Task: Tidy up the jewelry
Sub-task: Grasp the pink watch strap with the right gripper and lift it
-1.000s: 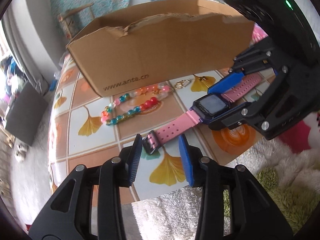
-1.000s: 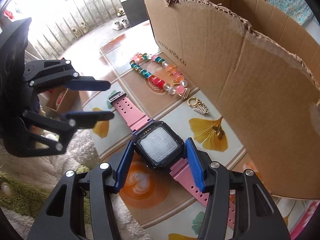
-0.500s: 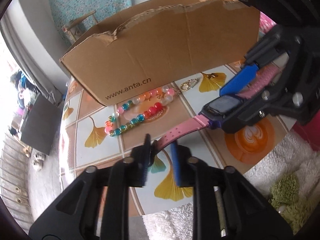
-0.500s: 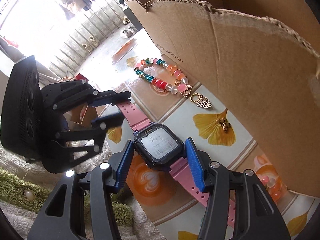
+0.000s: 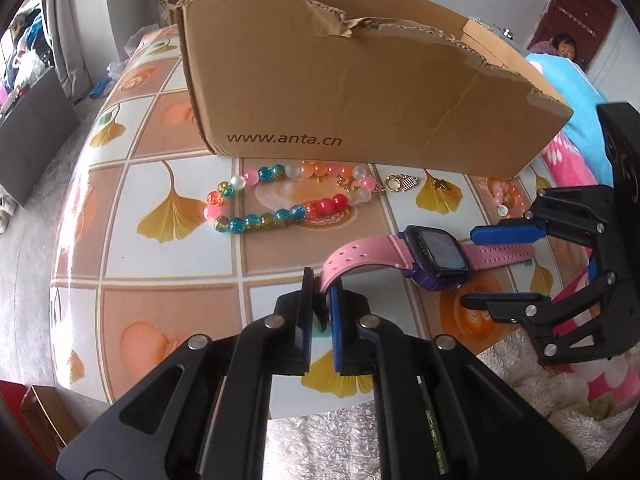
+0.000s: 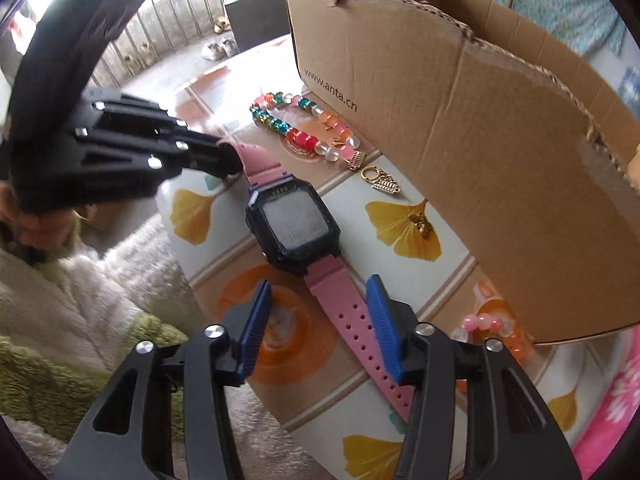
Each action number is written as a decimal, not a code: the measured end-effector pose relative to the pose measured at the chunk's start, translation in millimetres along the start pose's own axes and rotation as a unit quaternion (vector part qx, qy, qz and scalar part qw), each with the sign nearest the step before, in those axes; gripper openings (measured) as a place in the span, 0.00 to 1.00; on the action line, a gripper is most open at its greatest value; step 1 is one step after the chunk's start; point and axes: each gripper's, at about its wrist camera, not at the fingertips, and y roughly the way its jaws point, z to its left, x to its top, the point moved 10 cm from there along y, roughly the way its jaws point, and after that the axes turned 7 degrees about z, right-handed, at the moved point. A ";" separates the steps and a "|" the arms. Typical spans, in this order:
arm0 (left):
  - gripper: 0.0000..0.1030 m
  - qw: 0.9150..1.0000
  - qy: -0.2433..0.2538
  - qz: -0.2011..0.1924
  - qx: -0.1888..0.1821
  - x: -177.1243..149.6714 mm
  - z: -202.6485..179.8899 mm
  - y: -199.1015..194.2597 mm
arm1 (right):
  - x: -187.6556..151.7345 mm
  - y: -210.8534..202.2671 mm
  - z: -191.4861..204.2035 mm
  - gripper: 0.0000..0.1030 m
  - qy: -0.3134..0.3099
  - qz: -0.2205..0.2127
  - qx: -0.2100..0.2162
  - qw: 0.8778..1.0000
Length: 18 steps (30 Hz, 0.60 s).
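A pink watch (image 5: 438,252) with a dark square face lies on the patterned table (image 5: 172,264). One strap end arches up into my left gripper (image 5: 322,294), whose jaws are closing tight and pinch that end. In the right wrist view the left gripper (image 6: 230,156) holds the strap at the table's near edge. My right gripper (image 6: 318,320) straddles the watch's (image 6: 296,224) other strap with a gap at each blue pad; its jaws are closing. From the left wrist view the right gripper (image 5: 468,268) sits just right of the face.
A torn cardboard box (image 5: 360,92) (image 6: 480,140) stands behind the jewelry. Before it lie a coloured bead bracelet (image 5: 280,200) (image 6: 304,128), a gold ring charm (image 5: 402,183) (image 6: 380,180), a small gold butterfly (image 6: 420,226) and pink beads (image 6: 492,328). A fluffy rug borders the table.
My left gripper closed on the strap end and lifted it. The watch face has left the right gripper's pads, which now flank the other strap farther back and stand narrower.
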 end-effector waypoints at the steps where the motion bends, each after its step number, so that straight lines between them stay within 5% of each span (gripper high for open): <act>1: 0.07 1.000 -0.003 0.001 -0.002 0.7 1.4 0.2 | -1.0 -0.5 0.8 0.41 0.001 0.000 -0.002 1.000; 4: 0.07 1.000 -0.016 0.002 -0.007 2.5 11.3 0.5 | -1.6 -2.2 -4.2 0.30 0.024 0.002 -0.008 1.000; 8: 0.07 0.999 -0.033 0.006 -0.025 -5.1 12.2 -2.7 | -4.1 -4.8 -9.3 0.29 0.047 -0.003 -0.016 0.999; 13: 0.07 0.999 -0.034 0.008 -0.022 -8.0 14.9 -1.7 | -7.4 -12.9 -6.6 0.13 0.037 -0.014 -0.099 0.994; 18: 0.07 1.000 -0.026 0.005 -0.015 -8.9 13.5 -1.8 | -9.4 -15.8 -3.1 0.10 0.030 -0.022 -0.157 0.987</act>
